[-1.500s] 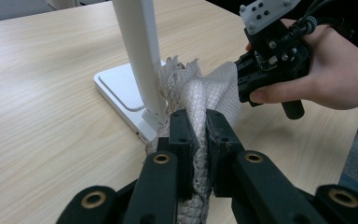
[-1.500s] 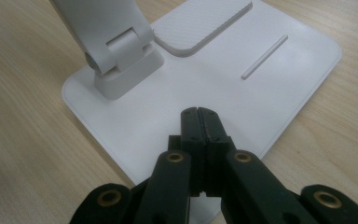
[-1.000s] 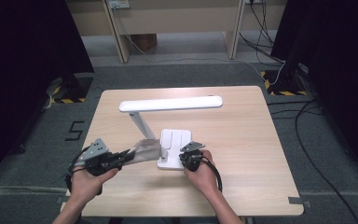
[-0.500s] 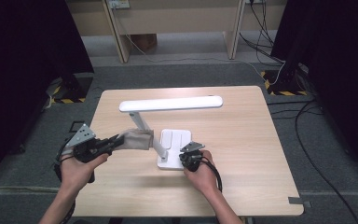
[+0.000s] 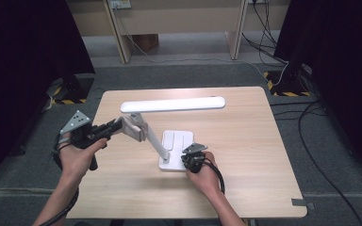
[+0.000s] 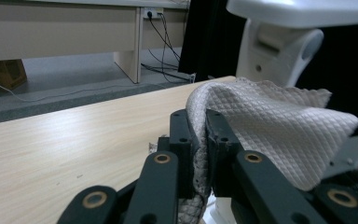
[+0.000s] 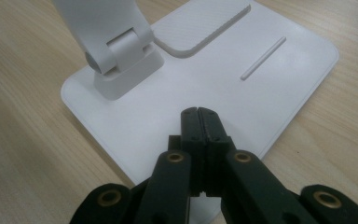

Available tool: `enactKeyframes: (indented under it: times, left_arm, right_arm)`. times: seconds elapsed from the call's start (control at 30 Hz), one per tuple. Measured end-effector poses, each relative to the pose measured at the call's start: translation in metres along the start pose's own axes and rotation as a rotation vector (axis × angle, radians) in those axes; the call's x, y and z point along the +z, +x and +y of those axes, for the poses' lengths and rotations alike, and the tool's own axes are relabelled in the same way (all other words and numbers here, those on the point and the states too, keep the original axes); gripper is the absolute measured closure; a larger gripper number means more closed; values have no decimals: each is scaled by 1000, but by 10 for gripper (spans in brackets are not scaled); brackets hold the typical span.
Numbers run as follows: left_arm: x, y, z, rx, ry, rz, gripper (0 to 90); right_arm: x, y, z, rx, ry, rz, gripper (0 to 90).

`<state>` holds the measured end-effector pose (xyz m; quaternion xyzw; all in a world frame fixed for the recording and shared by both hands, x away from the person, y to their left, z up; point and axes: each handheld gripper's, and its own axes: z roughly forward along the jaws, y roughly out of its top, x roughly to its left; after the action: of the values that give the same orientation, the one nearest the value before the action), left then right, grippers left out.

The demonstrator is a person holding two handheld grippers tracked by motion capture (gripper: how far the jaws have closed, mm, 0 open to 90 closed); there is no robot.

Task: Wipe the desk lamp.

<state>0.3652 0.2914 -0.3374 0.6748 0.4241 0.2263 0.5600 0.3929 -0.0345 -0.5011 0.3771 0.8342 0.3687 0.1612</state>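
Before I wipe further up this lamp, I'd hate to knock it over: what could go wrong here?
The cloth is pinched at one edge in the left gripper, so it may slip out under wiping pressure. Pushing sideways on the lamp's arm could tip or slide the lamp; just the shut right gripper, tips on the base, seems to steady it, and those tips might skid on the smooth plastic.
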Motion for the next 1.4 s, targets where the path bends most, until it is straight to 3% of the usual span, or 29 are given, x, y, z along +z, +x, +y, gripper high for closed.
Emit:
enactKeyframes:
  times: [0.2,0.53,0.97,1.4]
  left_arm:
    - [-3,-2,7,-2,-35,7,824]
    - [-11,-7,28,51,-88,32,824]
    - [-12,-6,42,75,-109,63,825]
    - [-14,-18,57,157,-163,104,824]
  right_arm:
    - [0,0,0,-2,1,0,900]
    - [0,1,0,-1,-3,-3,900]
    - [0,1,-1,-6,-8,-7,900]
    - [1,1,-1,-8,-11,-9,900]
